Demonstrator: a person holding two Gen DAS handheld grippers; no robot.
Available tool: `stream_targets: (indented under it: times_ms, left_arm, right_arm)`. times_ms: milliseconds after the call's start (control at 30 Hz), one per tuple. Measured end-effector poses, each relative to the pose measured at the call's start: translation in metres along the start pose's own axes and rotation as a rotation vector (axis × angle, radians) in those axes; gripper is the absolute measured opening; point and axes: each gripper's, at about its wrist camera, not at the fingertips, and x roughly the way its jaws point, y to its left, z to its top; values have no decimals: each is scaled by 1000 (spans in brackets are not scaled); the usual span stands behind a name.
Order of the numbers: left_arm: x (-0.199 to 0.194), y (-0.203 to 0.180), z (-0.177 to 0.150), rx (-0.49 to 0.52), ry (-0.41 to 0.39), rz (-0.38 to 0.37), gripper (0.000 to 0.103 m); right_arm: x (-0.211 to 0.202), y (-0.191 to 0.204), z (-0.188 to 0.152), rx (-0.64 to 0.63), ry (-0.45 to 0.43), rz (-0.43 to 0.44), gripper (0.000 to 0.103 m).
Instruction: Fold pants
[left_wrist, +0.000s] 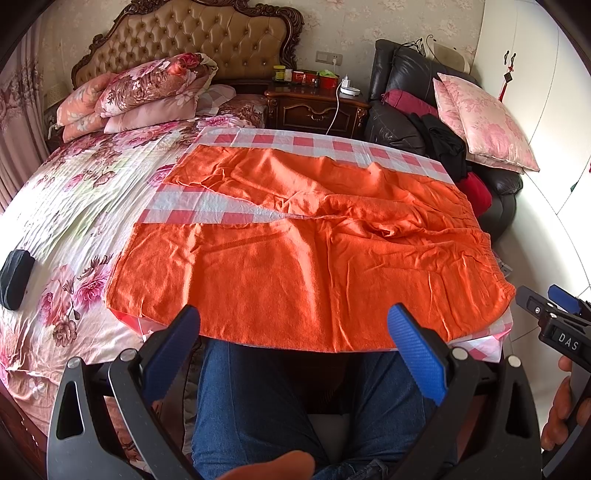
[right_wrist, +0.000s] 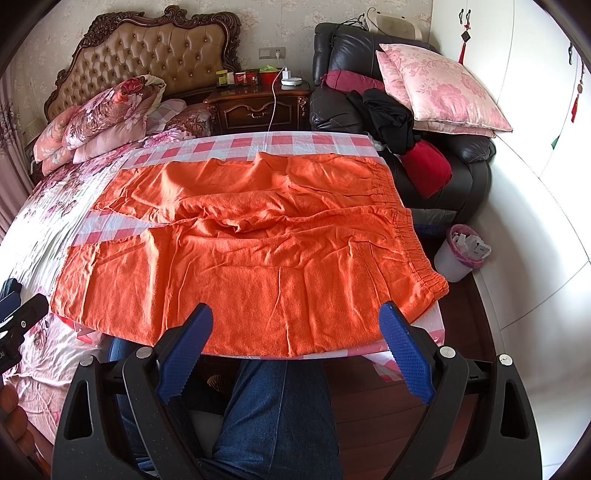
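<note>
Orange pants (left_wrist: 303, 258) lie spread flat on a pink-and-white checked cloth (left_wrist: 207, 206), waistband to the right, both legs pointing left with a gap between them. They also show in the right wrist view (right_wrist: 258, 258). My left gripper (left_wrist: 295, 317) is open and empty, just short of the near edge of the pants. My right gripper (right_wrist: 295, 317) is open and empty over the same near edge, further right. The right gripper also shows at the right edge of the left wrist view (left_wrist: 554, 310).
The checked cloth (right_wrist: 221, 146) lies on a floral bed (left_wrist: 74, 206) with stacked pillows (left_wrist: 147, 92). A black object (left_wrist: 14, 278) lies on the bed at left. A nightstand (right_wrist: 255, 107), a black armchair with cushions (right_wrist: 436, 88) and a white bin (right_wrist: 461, 254) stand to the right. The person's jeans-clad legs (right_wrist: 273, 413) are below.
</note>
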Motion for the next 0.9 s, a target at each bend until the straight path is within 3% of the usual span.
stream_targets:
  times_ms: [200, 367, 533, 767, 900]
  left_arm:
    - [13, -7, -4, -15, 31, -12, 101]
    - [62, 7, -13, -60, 116, -106, 101]
    - [103, 22, -10, -80, 207, -169, 101]
    - [138, 50, -1, -135, 277, -166, 101]
    - [150, 60, 2, -166, 300, -160, 101]
  right_arm:
    - [6, 0, -1, 1, 15, 0, 88]
    - [51, -20, -1, 41, 95, 15, 88]
    - [114, -71, 22, 118, 203, 35, 88]
    - [212, -149, 116, 210, 342, 44, 88]
    - [271, -151, 189, 11, 351, -100, 88]
